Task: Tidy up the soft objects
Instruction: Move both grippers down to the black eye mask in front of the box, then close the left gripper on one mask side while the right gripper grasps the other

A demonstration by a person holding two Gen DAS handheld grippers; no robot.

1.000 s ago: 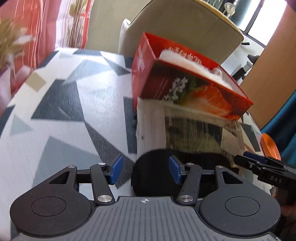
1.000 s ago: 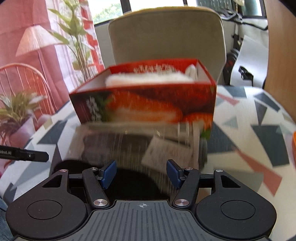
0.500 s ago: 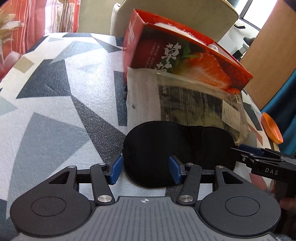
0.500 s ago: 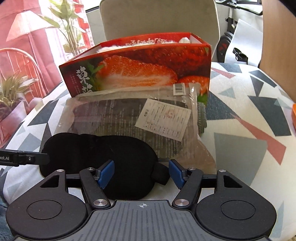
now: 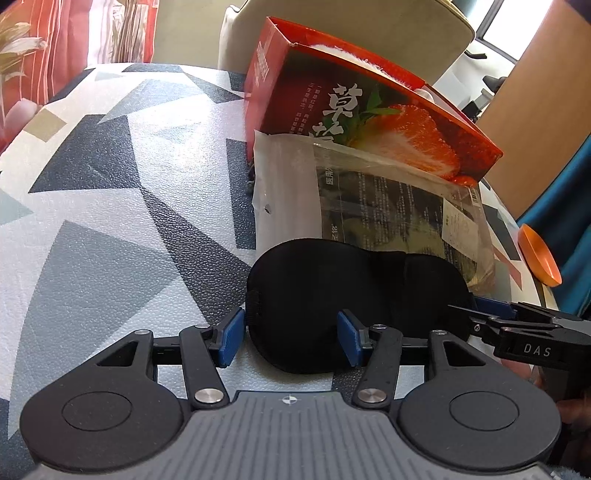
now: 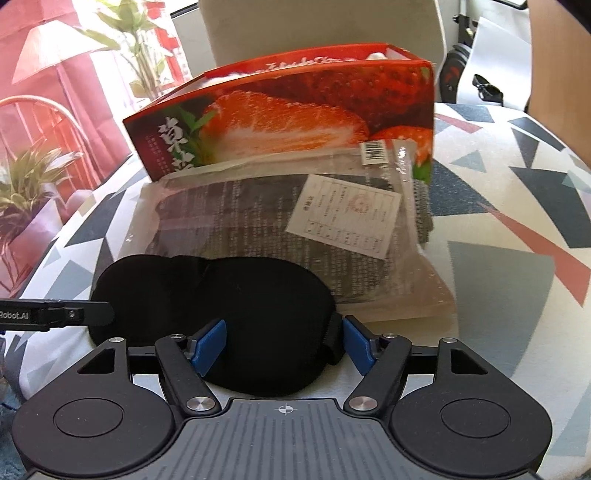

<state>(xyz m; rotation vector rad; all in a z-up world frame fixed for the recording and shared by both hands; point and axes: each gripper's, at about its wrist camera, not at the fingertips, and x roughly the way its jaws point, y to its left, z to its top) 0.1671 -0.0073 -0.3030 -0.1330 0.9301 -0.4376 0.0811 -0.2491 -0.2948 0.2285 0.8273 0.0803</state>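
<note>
Left gripper (image 5: 290, 338) released, straddling left end of black padded fabric eye mask (image 5: 354, 295); right gripper (image 6: 283, 345) released, jaws just widening, over mask's right end.

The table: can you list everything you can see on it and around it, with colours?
sleep mask: one, black, flat on the table nearest the cameras
plastic packet: one, clear with dark contents, behind the mask, leaning on the box
box: one, red with strawberry picture, white stuff inside, behind the packet
dish: one, orange, at the table's right edge
tablecloth: one, white with grey and black triangles
chair: one, beige, behind the table
plants: green, far left
left gripper: fingers blue, open around the mask's left end
right gripper: fingers blue, open around its right end
</note>
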